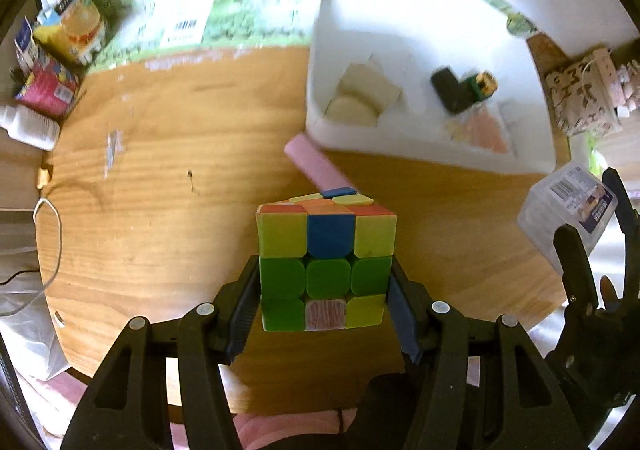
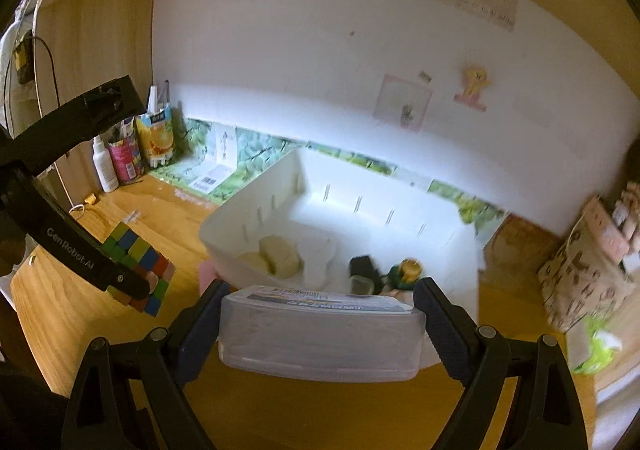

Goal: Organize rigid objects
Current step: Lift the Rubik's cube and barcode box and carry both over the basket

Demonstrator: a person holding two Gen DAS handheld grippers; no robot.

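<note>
My left gripper (image 1: 324, 290) is shut on a colourful puzzle cube (image 1: 326, 262), held above the wooden table (image 1: 160, 177). The same cube (image 2: 138, 268) shows at the left of the right wrist view, under the left gripper's black arm. My right gripper (image 2: 320, 314) is shut on a clear plastic box (image 2: 320, 334) with a printed label, its pads pressed on both short ends. That clear box (image 1: 568, 209) also appears at the right edge of the left wrist view. Ahead stands a white bin (image 2: 256, 226), also seen from the left wrist as the white bin (image 1: 420, 153), holding pale blocks, a black piece and a small green figure.
A pink bar (image 1: 316, 161) lies on the table against the bin's near corner. A juice carton (image 1: 72, 25), a pink can (image 2: 126, 161) and a white bottle (image 2: 105, 165) stand at the back left. A patterned cloth bag (image 2: 580, 282) sits on the right. A white wall (image 2: 320, 69) is behind.
</note>
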